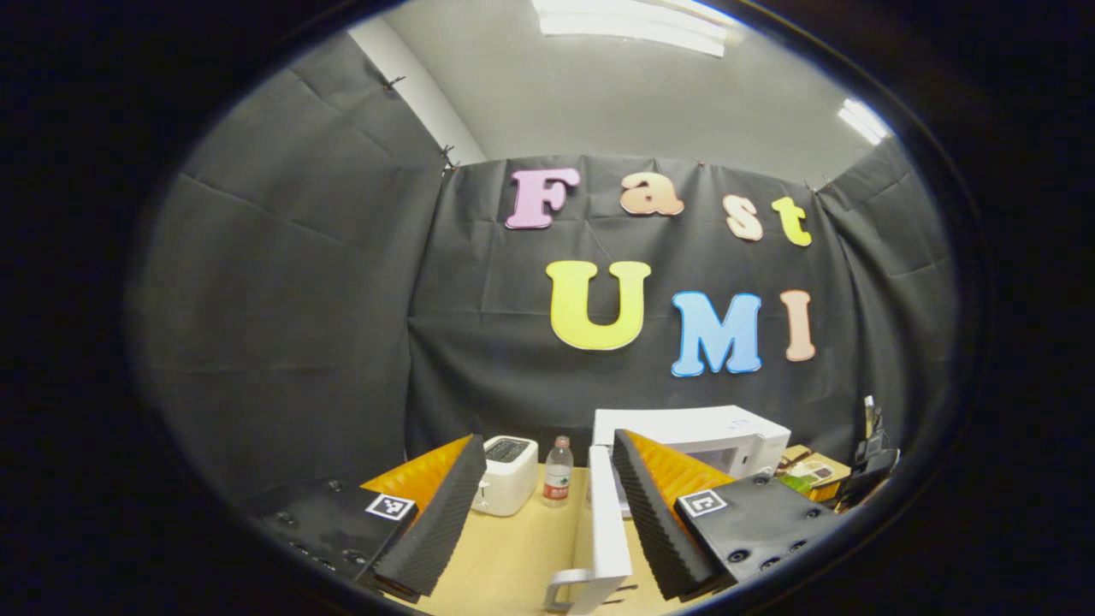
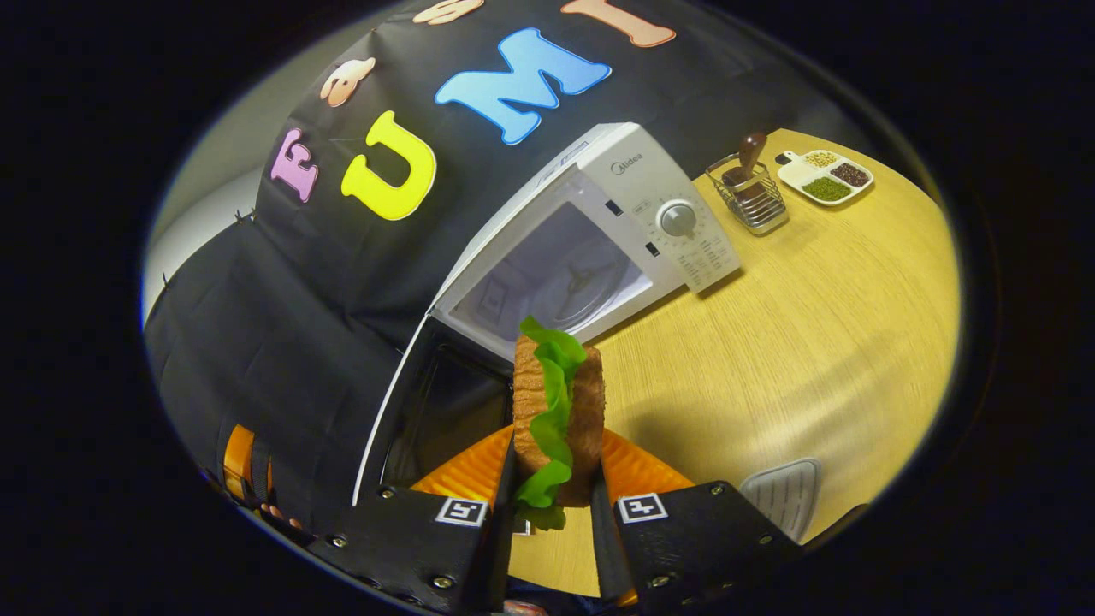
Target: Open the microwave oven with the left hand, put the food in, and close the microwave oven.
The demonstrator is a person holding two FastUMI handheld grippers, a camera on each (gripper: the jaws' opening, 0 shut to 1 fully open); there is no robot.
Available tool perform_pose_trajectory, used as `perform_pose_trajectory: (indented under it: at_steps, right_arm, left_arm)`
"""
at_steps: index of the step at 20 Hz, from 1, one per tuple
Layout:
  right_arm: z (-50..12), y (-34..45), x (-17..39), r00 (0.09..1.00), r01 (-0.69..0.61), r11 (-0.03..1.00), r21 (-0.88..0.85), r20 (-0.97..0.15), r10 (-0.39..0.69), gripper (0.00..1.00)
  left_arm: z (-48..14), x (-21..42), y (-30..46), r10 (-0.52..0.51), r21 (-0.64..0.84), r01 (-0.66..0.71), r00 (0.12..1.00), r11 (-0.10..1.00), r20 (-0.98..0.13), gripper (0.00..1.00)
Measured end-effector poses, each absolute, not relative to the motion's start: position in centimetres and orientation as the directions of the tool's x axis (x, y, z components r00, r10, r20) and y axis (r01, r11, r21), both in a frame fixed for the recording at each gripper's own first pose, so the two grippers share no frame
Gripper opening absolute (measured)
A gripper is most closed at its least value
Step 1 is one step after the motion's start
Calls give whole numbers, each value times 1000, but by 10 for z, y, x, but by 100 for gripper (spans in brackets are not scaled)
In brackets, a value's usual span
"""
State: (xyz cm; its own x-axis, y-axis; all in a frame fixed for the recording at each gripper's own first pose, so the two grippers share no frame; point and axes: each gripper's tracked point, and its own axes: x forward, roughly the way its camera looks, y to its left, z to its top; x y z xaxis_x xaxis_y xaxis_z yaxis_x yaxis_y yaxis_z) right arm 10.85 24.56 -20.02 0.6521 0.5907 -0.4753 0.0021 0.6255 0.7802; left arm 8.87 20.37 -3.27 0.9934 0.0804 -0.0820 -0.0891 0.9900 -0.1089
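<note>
Your right gripper (image 2: 552,505) clamps the lettuce sandwich (image 2: 558,411), below the open Midea microwave (image 2: 599,231) at 12 o'clock. Your left gripper (image 1: 541,505) jaws gape beside the door (image 1: 606,522).

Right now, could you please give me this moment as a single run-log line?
stage: loading | microwave: door open, cavity empty | left gripper: open beside door | right gripper: shut on sandwich, facing the opening
</note>
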Motion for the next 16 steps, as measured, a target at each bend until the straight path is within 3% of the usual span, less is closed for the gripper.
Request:
perform_pose_trajectory:
  at_steps: [16]
  right_arm:
    - [-247,329,253,796,59,635,770,-420,436,40]
  left_arm:
    - [-94,131,320,131,-61,-144,974,988,-184,96]
